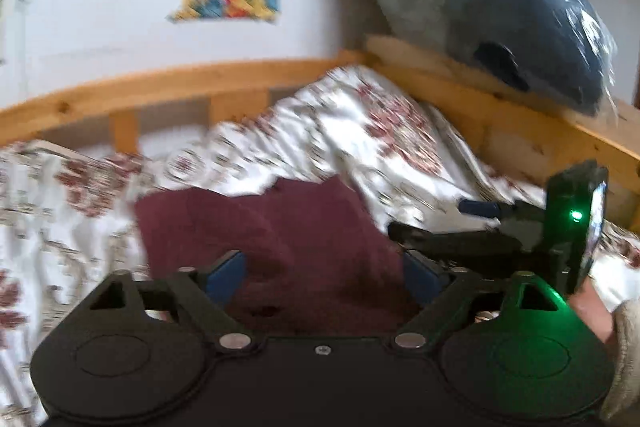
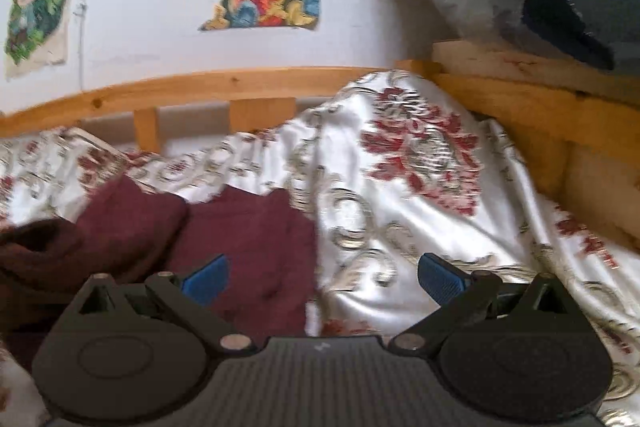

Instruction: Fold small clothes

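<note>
Maroon garment (image 1: 280, 251) lying rumpled on the floral bedspread (image 1: 360, 131) of the wooden bed (image 1: 168, 83). Left gripper (image 1: 320, 277) fingers spread wide astride the cloth, not pinching it. Right gripper (image 2: 322, 277) fingers likewise wide apart and empty, at the garment's right edge.

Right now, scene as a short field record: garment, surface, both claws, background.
garment: maroon garment, lying bunched on the bed
surface: white floral bedspread, rumpled
left claw: open, jaws wide apart over the garment, pads not pressing it
right claw: open, over the garment's right edge, nothing gripped
background: wooden bed rail; plastic-wrapped plush toy on the frame
</note>
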`<state>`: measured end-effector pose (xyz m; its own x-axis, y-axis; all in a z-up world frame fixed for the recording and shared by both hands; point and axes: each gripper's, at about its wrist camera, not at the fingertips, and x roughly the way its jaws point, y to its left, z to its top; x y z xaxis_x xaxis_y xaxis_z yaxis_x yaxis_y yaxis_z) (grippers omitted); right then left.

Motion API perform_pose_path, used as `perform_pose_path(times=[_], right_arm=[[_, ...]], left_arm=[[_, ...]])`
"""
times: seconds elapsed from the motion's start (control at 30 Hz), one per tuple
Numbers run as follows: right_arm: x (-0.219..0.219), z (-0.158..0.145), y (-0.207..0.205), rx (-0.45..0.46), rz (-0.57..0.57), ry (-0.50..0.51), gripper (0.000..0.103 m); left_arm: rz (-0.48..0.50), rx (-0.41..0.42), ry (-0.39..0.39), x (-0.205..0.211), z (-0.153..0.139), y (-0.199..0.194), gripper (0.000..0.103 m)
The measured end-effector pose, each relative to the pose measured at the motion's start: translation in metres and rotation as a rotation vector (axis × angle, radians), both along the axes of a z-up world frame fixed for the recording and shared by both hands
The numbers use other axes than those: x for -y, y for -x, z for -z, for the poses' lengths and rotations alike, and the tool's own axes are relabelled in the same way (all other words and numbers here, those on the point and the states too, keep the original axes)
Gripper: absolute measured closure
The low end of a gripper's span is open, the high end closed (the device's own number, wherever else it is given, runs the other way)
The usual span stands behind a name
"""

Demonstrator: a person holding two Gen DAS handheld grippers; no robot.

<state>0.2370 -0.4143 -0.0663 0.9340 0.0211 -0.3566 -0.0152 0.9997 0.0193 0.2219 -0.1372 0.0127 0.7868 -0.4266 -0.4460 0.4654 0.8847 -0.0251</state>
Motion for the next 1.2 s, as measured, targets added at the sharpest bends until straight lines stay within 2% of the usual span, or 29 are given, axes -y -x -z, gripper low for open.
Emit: perform_pose_path(times=[0.07,0.13,0.23,0.3,0.37,0.43,0.5,0.57,0.6,0.63,0.7,0.73,0.77,0.8,0.87,0.93,1.03,1.2], right_arm=[[-0.004,-0.004,0.0,0.0,-0.045,-0.051,0.0],[-0.007,-0.009,-0.004,-0.01,-0.111,-0.125,0.0],[-0.014,-0.018,-0.025,-0.058,-0.238,-0.267,0.0],[-0.023,-0.02,-0.049,-0.137,-0.325,-0.347,0.0],[-0.033,-0.018,-0.074,-0.214,-0.366,-0.417,0.0],[-0.042,-0.013,-0.095,-0.269,-0.373,-0.442,0.0],[-0.05,-0.008,-0.113,-0.309,-0.365,-0.451,0.0],[-0.055,-0.001,-0.127,-0.34,-0.371,-0.482,0.002],[-0.057,0.002,-0.131,-0.353,-0.372,-0.499,0.005],[-0.058,0.005,-0.136,-0.368,-0.369,-0.511,0.011],[-0.061,0.011,-0.142,-0.391,-0.372,-0.52,0.015],[-0.062,0.014,-0.142,-0.4,-0.373,-0.519,0.021],[-0.064,0.016,-0.144,-0.406,-0.367,-0.512,0.033],[-0.066,0.017,-0.144,-0.409,-0.359,-0.5,0.04],[-0.068,0.019,-0.143,-0.406,-0.342,-0.472,0.069],[-0.066,0.017,-0.142,-0.391,-0.353,-0.468,0.085],[-0.06,0.008,-0.134,-0.339,-0.375,-0.447,0.09],[-0.047,-0.019,-0.122,-0.253,-0.379,-0.367,0.09]], left_arm=[[-0.042,0.057,-0.008,-0.015,0.0,0.007,0.001],[-0.067,0.065,-0.045,-0.024,0.004,0.003,0.001],[-0.095,0.018,-0.113,-0.034,0.022,-0.011,0.001],[-0.103,-0.033,-0.141,-0.039,0.036,-0.022,0.003],[-0.099,-0.076,-0.15,-0.042,0.048,-0.03,0.008],[-0.098,-0.094,-0.158,-0.045,0.057,-0.034,0.013],[-0.086,-0.102,-0.17,-0.046,0.063,-0.034,0.023],[-0.062,-0.098,-0.171,-0.044,0.065,-0.033,0.041],[-0.056,-0.093,-0.183,-0.042,0.066,-0.033,0.043],[-0.054,-0.079,-0.204,-0.04,0.067,-0.03,0.048],[-0.04,-0.052,-0.245,-0.035,0.068,-0.028,0.054],[-0.036,-0.042,-0.256,-0.034,0.069,-0.027,0.059],[-0.034,-0.033,-0.266,-0.033,0.069,-0.025,0.063],[-0.032,-0.027,-0.272,-0.032,0.068,-0.025,0.064],[-0.026,-0.013,-0.277,-0.031,0.068,-0.021,0.07],[-0.022,-0.001,-0.276,-0.03,0.067,-0.019,0.072],[0.002,0.021,-0.272,-0.026,0.063,-0.014,0.074],[0.045,0.047,-0.263,-0.01,0.054,-0.009,0.074]])
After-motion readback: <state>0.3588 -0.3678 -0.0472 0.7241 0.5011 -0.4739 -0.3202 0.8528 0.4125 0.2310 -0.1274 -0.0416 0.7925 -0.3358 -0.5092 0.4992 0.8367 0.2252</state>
